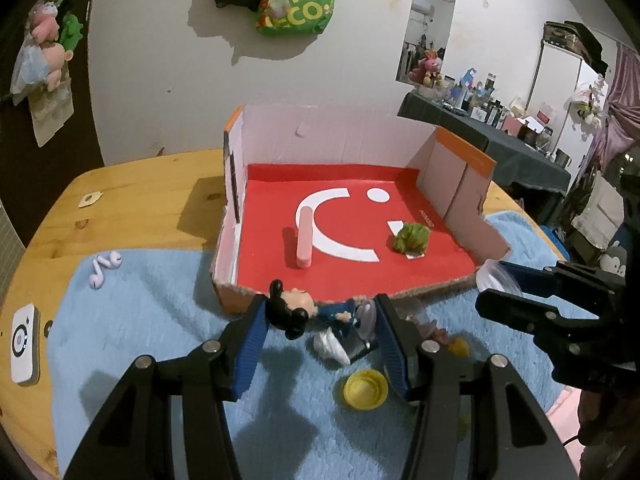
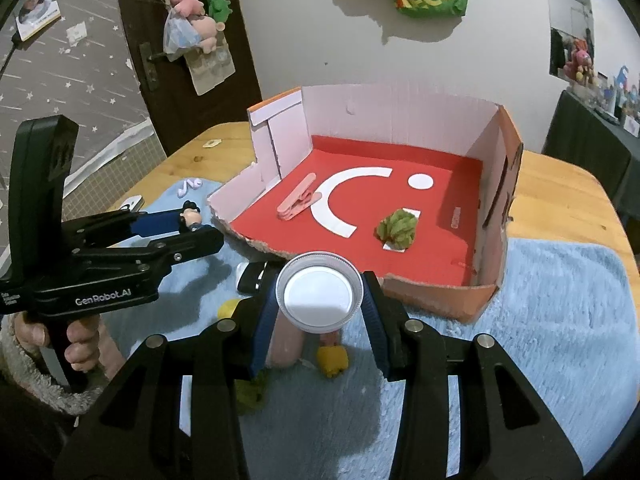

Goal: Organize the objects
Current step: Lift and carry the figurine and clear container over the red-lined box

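Note:
My left gripper is shut on a small figurine with black hair and a blue suit, held sideways just before the torn front edge of the red-floored cardboard box. My right gripper is shut on a clear round lid with a white centre, held above the blue towel near the box front. Inside the box lie a pink clothespin and a green crumpled lump.
On the towel lie a yellow bottle cap, a yellow piece, a pink object and a black key fob. Lilac earbuds and a white device lie at the left on the wooden table.

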{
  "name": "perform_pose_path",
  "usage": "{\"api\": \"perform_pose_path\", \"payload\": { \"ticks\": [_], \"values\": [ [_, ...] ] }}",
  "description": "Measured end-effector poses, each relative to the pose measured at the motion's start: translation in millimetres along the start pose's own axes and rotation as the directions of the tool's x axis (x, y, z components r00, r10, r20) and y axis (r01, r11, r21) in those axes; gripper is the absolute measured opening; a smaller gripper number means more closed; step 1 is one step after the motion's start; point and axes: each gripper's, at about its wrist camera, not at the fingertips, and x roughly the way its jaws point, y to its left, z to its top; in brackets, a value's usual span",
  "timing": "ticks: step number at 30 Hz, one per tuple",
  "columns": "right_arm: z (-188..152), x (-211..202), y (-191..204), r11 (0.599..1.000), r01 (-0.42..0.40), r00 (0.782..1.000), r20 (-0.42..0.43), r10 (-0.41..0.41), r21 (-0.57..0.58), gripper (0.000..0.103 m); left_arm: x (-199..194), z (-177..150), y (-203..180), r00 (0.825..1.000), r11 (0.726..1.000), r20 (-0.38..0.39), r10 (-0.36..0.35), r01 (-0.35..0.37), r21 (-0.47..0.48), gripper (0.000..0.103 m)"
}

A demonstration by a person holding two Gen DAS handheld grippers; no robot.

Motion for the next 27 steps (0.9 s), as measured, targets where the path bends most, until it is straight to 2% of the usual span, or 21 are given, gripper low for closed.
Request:
{"api": "perform_pose_path", "payload": {
  "ticks": [15, 27],
  "values": [
    [30, 15, -15, 1.0, -0.009, 1.0, -0.007, 0.009, 0.01, 0.039, 20, 38, 1, 1.0, 1.0, 0.005, -0.019, 0.019, 0.018, 0.055],
    [37, 39, -27, 1.0, -0.009, 0.998, -0.061, 0.01, 0.021, 0.039, 52, 43, 0, 0.996, 0.999, -0.082, -0.022, 0.025, 0.034, 0.055]
  ]
}}
